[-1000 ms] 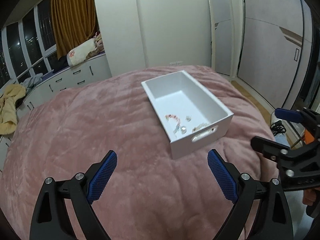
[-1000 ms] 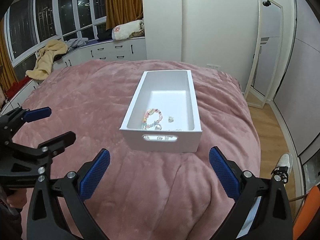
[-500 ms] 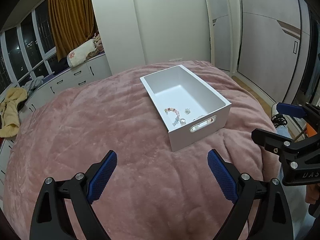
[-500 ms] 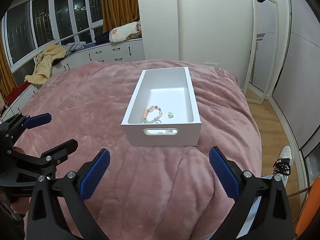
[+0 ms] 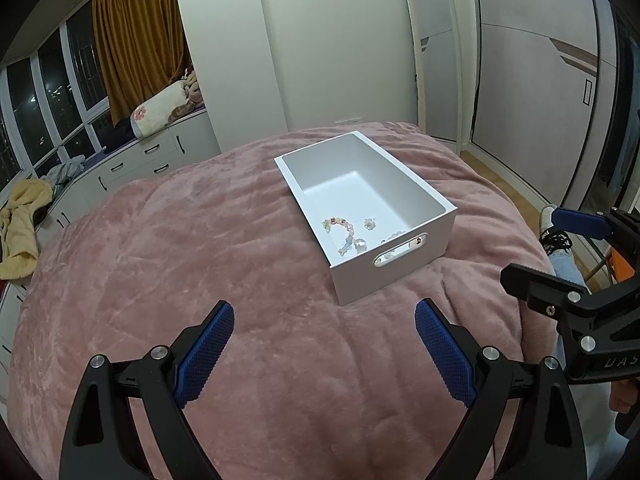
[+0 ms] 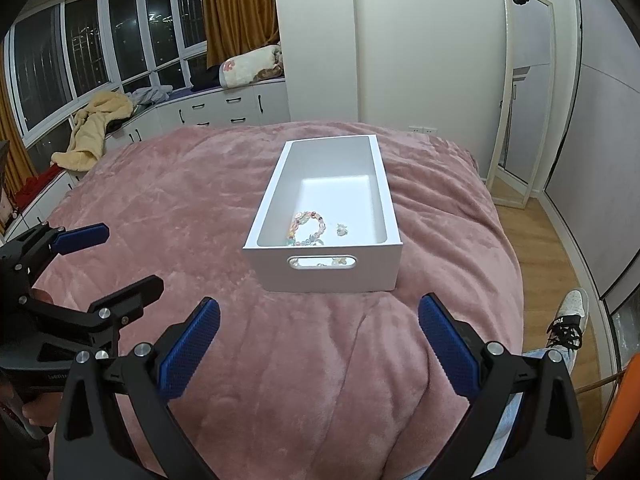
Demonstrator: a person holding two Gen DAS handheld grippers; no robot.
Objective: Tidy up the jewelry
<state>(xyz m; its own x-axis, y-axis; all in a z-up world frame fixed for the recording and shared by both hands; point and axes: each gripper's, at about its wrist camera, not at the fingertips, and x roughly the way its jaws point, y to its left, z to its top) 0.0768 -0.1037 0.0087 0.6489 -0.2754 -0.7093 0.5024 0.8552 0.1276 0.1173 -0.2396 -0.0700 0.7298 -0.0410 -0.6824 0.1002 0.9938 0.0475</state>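
The left gripper (image 5: 324, 344) hung over the near part of the pink blanket (image 5: 180, 240), fingers (image 5: 206, 350) spread wide and holding nothing. The right gripper (image 6: 318, 342) was likewise released and empty. Nothing lay between either gripper and the white box (image 6: 326, 276), which sat on the bed further ahead, handle slot facing the grippers. A beaded bracelet (image 6: 307, 227) lay inside at the box's near end, with a small pale piece (image 6: 342, 230) just beside it; more small pieces showed through the slot. Beyond the bed stood white drawers (image 6: 224, 106) carrying a yellow garment (image 6: 94, 128), windows with orange curtains (image 5: 136, 48), and a leaning mirror (image 6: 524, 92).
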